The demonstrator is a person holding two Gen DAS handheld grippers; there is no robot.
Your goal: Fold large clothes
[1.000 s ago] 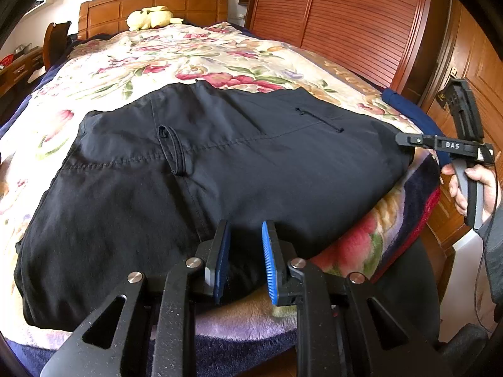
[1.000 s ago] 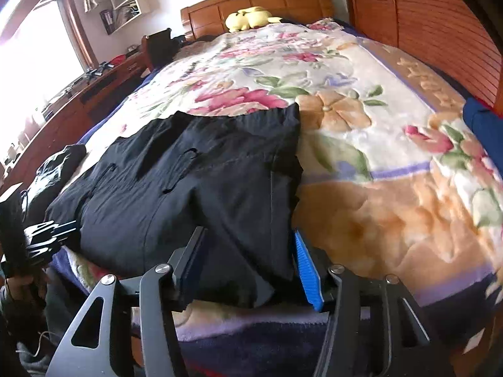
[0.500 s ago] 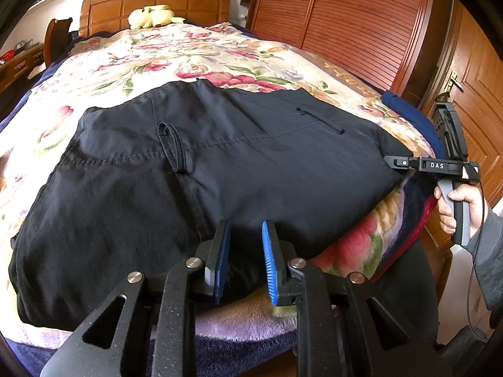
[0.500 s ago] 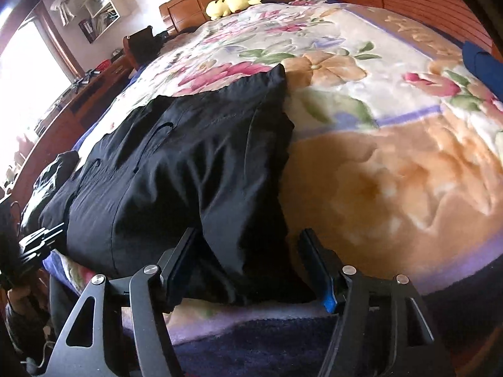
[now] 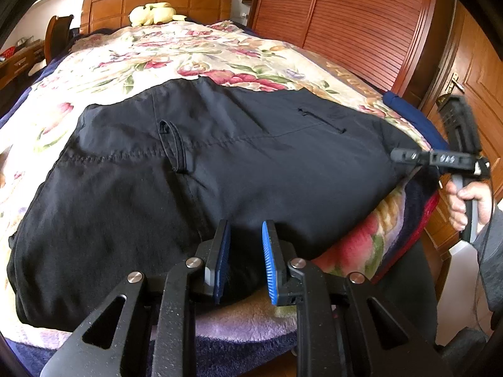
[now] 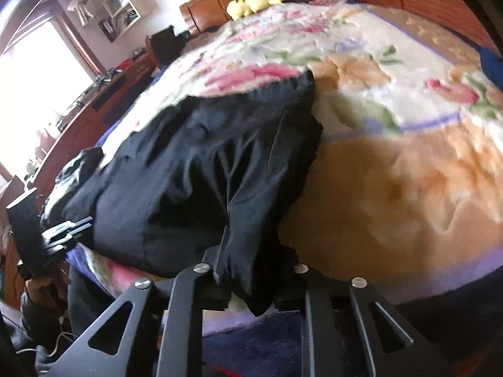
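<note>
The black trousers [image 5: 220, 169] lie across the near end of the bed [image 5: 195, 50], spread on a floral blanket [image 5: 103, 72], their near edge right at the bed's foot. They already look doubled over into a broad slab with a pocket slit and belt loop facing up, so I judge at least one fold is done; the bundle is wide and loose at the left edge, so a further fold and some tidying appear to remain.

The right gripper [image 6: 251, 270] is closing on the near right corner of the trousers: a flap of black cloth hangs bunched between its fingers and the pads seem to press on it, though the view is blurred. The left gripper [image 5: 243, 264] sits at the near edge further along, its blue pads [image 5: 270, 264] only a narrow gap apart with dark cloth between them; it looks like a pinch on the hem, though the pads are not plainly pressing. With both near corners taken up, the next move looks like carrying this edge toward the far side.

A hand [image 5: 468, 201] holds the right tool's handle beside the bed. Beyond are the wooden headboard [image 5: 157, 0], a yellow plush toy [image 5: 154, 14] and a slatted wardrobe [image 5: 355, 22].
</note>
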